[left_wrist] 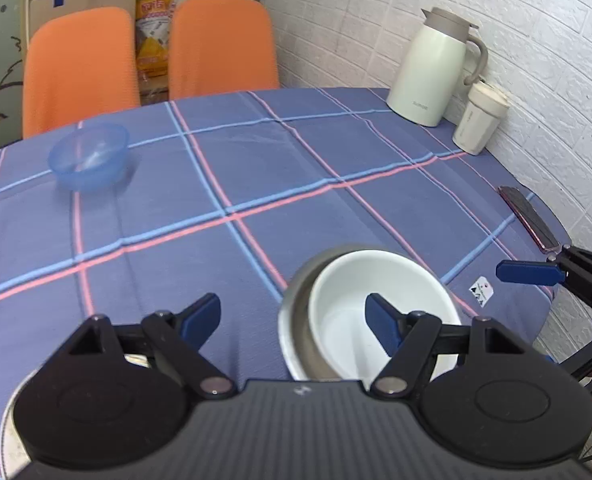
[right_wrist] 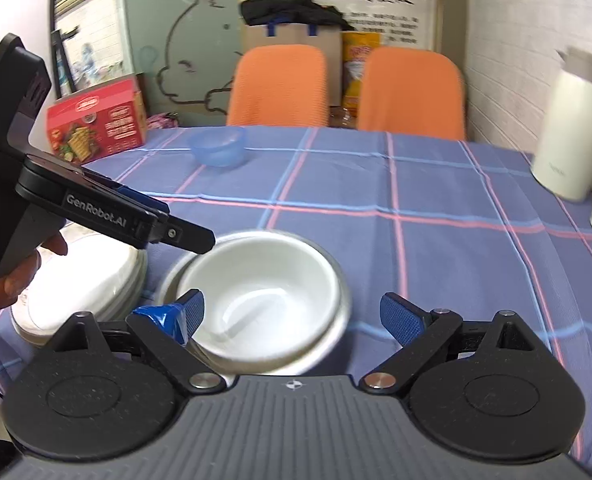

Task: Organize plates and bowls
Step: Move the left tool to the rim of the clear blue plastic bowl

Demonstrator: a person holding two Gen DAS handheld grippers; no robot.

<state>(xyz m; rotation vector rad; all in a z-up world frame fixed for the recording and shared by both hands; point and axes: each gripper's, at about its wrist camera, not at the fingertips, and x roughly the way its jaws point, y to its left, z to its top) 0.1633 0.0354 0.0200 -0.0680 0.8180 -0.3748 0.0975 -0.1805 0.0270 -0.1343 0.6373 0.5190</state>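
Observation:
A white bowl [left_wrist: 356, 304] [right_wrist: 263, 292] sits tilted inside a metal bowl [left_wrist: 296, 320] [right_wrist: 336, 332] near the table's front edge. My left gripper [left_wrist: 296, 320] is open, its right finger over the white bowl, nothing held. My right gripper [right_wrist: 291, 316] is open just in front of the two nested bowls, holding nothing. A translucent blue bowl [left_wrist: 89, 156] [right_wrist: 217, 146] stands alone at the far left of the table. A stack of white plates [right_wrist: 83, 280] lies to the left of the nested bowls, partly hidden under the left gripper's body [right_wrist: 95, 208].
A plaid blue tablecloth [left_wrist: 255, 184] covers the table. A white thermos jug [left_wrist: 432, 68] and a cup [left_wrist: 480, 120] stand at the back right by the brick wall; a phone [left_wrist: 528, 216] lies near the right edge. Two orange chairs [right_wrist: 279, 84] stand behind.

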